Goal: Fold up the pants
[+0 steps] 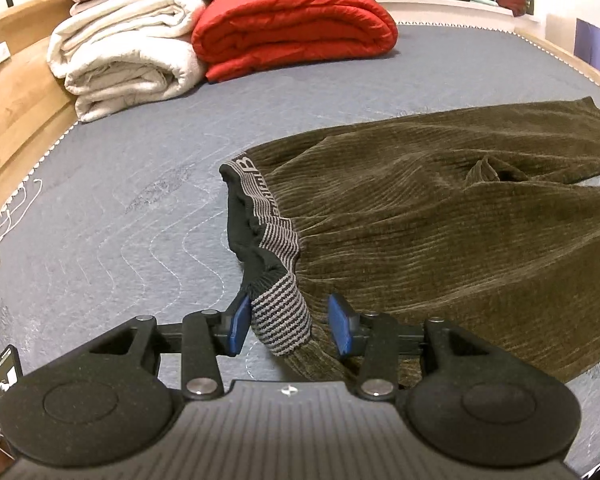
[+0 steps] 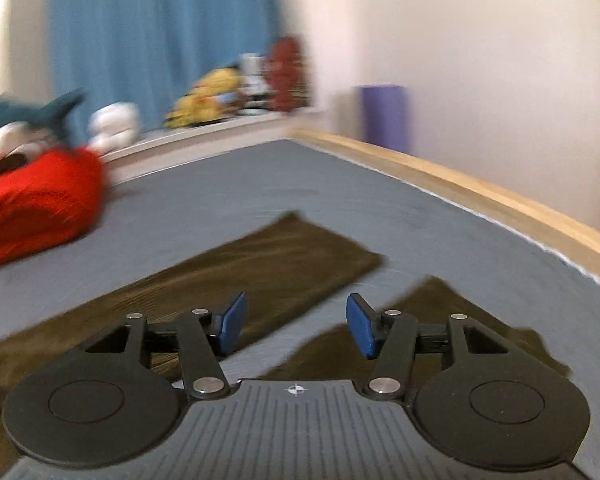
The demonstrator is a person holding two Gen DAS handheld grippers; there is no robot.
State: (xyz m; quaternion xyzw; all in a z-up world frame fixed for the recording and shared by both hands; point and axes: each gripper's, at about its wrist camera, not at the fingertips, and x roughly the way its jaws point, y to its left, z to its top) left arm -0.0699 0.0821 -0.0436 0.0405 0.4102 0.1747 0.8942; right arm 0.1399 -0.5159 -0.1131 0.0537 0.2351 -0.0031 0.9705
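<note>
Both wrist views look low across the mattress (image 1: 140,184), sharing the pants (image 1: 440,220)

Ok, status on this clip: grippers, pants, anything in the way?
Left gripper open, striped waistband between jaws, not clamped. Right gripper open, above the legs. Pants spread flat, unfolded. Red blanket well clear.

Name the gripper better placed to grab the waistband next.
Left. The left gripper is open with the striped waistband lying between its fingers. The right gripper hangs open over the pant legs.
</note>
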